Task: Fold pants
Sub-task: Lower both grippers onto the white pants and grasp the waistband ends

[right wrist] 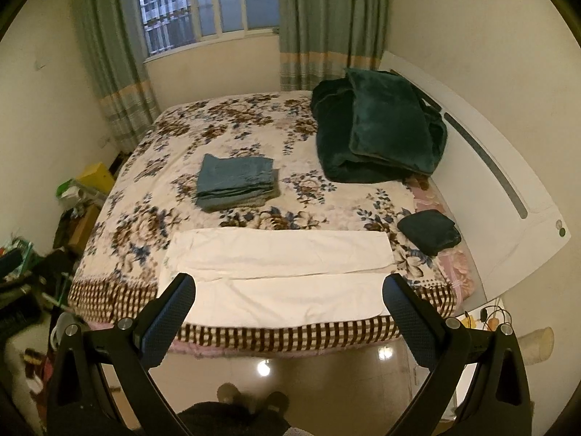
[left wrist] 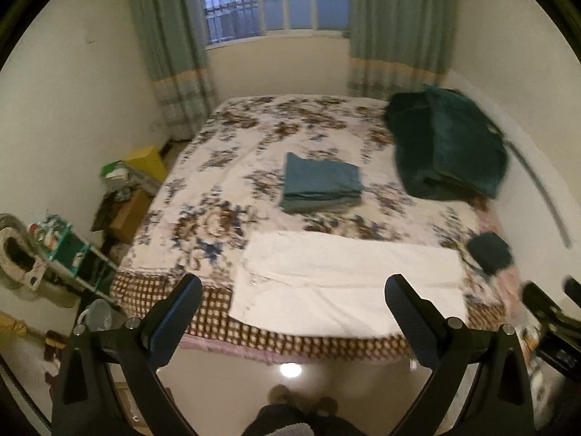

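White pants [left wrist: 345,283] [right wrist: 279,276] lie flat along the near edge of the floral bed [left wrist: 225,189] [right wrist: 152,196], folded lengthwise with one leg over the other. My left gripper [left wrist: 292,290] hangs open in front of the bed edge, above the floor, with nothing between its fingers. My right gripper [right wrist: 288,289] is likewise open and empty, held just short of the pants. The right gripper's black body shows at the right edge of the left wrist view [left wrist: 552,319].
A folded stack of teal cloth [left wrist: 321,183] [right wrist: 236,181] sits mid-bed. A dark green blanket [left wrist: 446,145] [right wrist: 377,127] is heaped at the far right by the white headboard [right wrist: 490,189]. A small dark folded item [left wrist: 490,252] [right wrist: 428,230] lies near the right edge. Boxes and clutter [left wrist: 120,200] crowd the left floor.
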